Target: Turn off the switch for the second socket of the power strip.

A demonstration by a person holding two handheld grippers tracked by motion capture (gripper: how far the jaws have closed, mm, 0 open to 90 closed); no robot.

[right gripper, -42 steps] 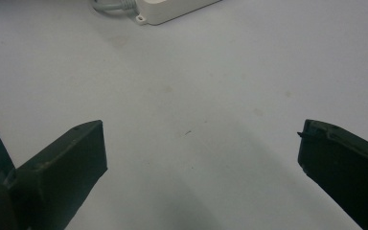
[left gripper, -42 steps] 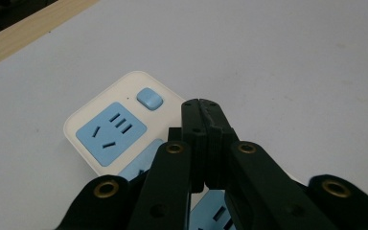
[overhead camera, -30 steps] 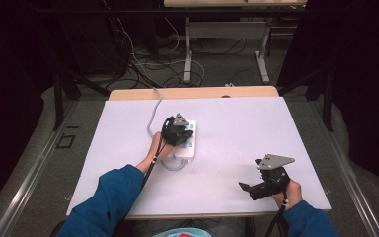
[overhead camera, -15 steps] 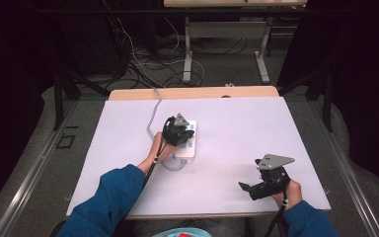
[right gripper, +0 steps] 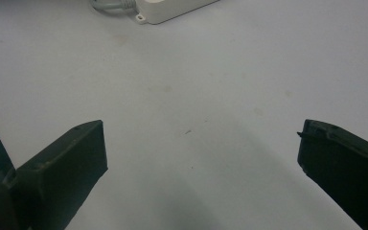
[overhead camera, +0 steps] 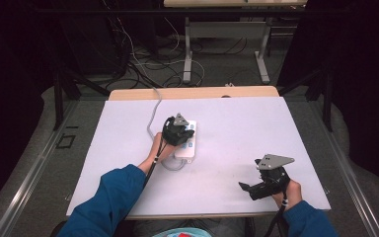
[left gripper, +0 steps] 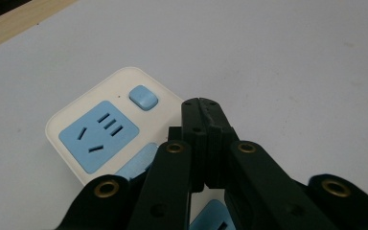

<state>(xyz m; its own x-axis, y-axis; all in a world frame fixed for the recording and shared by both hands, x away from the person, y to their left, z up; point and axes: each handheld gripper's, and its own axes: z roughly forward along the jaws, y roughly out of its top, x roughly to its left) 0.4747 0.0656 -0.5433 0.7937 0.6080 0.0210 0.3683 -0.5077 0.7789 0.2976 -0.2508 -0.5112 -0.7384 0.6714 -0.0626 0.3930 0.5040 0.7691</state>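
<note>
A white power strip (overhead camera: 190,143) with light-blue sockets lies at the middle of the white table, its grey cable running to the far edge. In the left gripper view the strip (left gripper: 100,124) shows a blue socket face and a small blue button (left gripper: 143,97). My left gripper (overhead camera: 183,132) hovers right over the strip, jaws pressed together with nothing between them (left gripper: 202,112). My right gripper (overhead camera: 249,189) rests near the table's front right, jaws wide apart over bare table (right gripper: 201,148). The strip's corner (right gripper: 170,9) and cable peek in at the top of the right gripper view.
The white table top (overhead camera: 237,123) has a wooden strip (overhead camera: 192,93) along its far edge. Beyond it the floor holds tangled cables (overhead camera: 143,59) and grey table legs (overhead camera: 187,49). Dark curtains stand on both sides.
</note>
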